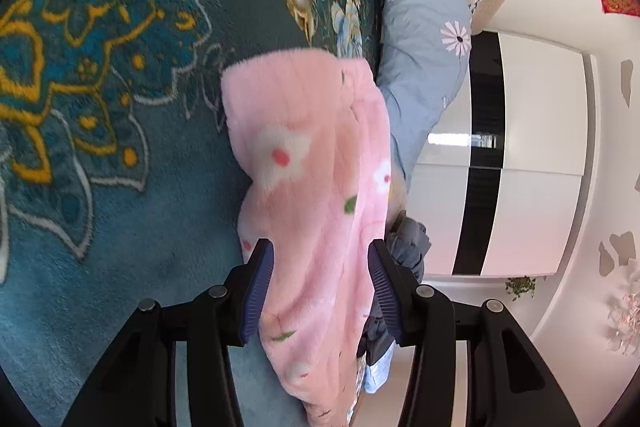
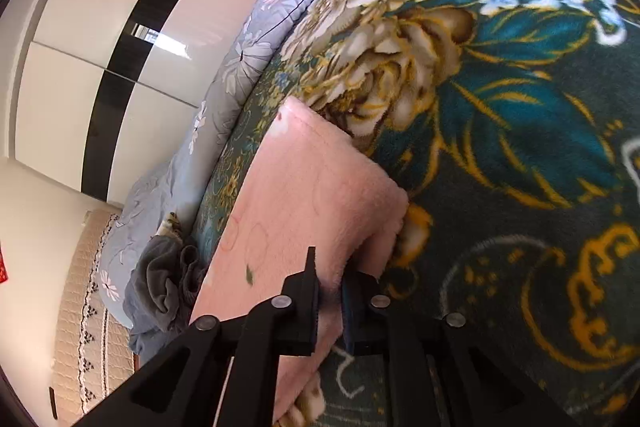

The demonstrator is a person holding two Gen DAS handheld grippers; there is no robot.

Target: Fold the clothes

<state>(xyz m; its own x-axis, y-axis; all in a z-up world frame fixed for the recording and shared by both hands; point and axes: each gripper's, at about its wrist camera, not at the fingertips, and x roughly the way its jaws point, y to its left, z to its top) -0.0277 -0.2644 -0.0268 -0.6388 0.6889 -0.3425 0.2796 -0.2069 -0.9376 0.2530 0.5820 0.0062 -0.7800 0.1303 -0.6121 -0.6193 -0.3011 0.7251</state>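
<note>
In the left wrist view the left gripper stands half spread, and the pink fleece garment (white flowers, small green leaves) runs between its blue pads and on beyond the fingertips; whether the pads press it cannot be told. Left of the fingers spreads the teal floral blanket; right of them lie a grey cloth, a pale blue quilt and a white wardrobe. In the right wrist view the white wardrobe, quilt and grey cloth sit left of the fingers; the right gripper pinches a fold at the garment's near edge, jaws nearly together, the blanket to their right.
</note>
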